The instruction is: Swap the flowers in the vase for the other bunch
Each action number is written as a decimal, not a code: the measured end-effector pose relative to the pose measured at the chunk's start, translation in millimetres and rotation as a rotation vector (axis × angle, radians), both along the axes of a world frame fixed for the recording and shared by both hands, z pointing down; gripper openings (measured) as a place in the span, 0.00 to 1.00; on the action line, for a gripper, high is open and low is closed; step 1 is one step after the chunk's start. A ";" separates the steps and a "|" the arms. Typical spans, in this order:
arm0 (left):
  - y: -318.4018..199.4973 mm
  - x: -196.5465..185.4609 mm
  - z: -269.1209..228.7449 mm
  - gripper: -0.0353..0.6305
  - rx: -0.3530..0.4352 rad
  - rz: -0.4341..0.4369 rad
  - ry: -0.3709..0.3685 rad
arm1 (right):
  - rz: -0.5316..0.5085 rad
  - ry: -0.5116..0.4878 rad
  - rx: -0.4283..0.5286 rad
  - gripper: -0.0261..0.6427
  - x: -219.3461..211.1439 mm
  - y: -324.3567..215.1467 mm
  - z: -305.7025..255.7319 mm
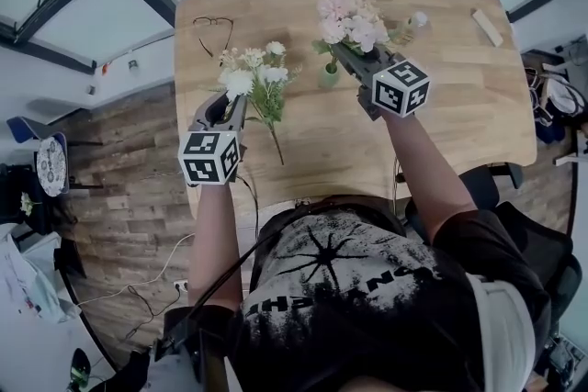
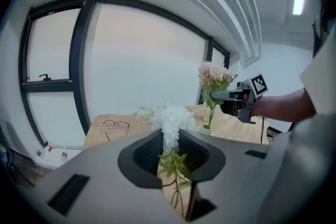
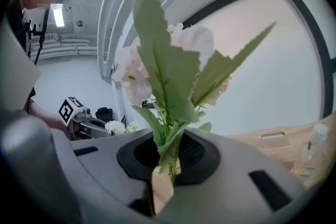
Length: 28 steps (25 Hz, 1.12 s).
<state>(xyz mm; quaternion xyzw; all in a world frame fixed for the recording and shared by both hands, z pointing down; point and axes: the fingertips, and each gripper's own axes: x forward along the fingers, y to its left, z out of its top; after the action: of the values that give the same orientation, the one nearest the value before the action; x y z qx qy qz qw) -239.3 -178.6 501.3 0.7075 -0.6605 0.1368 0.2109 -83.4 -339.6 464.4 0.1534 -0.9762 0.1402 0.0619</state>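
Head view: the white bunch [image 1: 257,73] is being gripped by its stems in the left gripper [image 1: 228,106], whose jaws are being kept narrowly apart on them, above the wooden table [image 1: 450,115]. The pink bunch [image 1: 350,19] is being clamped upright by the right gripper [image 1: 342,56], jaws almost together on its thin stem, the stem's lower end being held at the small green vase [image 1: 329,76]

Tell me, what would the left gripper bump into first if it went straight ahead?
The left gripper would probably meet the wooden table near the glasses first, though depth is unclear; its held white flowers travel along.
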 end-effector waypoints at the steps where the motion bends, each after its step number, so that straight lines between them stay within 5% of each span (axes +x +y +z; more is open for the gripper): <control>1: -0.4 1.6 0.0 0.19 0.002 0.000 0.011 | -0.002 0.001 0.001 0.11 0.4 1.4 3.3; 28: 9.1 26.0 29.2 0.19 -0.061 0.044 0.040 | -0.043 0.079 0.040 0.11 -5.4 17.5 67.8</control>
<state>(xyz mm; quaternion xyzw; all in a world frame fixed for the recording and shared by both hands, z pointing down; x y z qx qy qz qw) -213.3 -169.5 530.5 0.7177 -0.6361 0.1471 0.2424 -88.8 -322.1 532.2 0.1390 -0.9787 0.1129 0.1004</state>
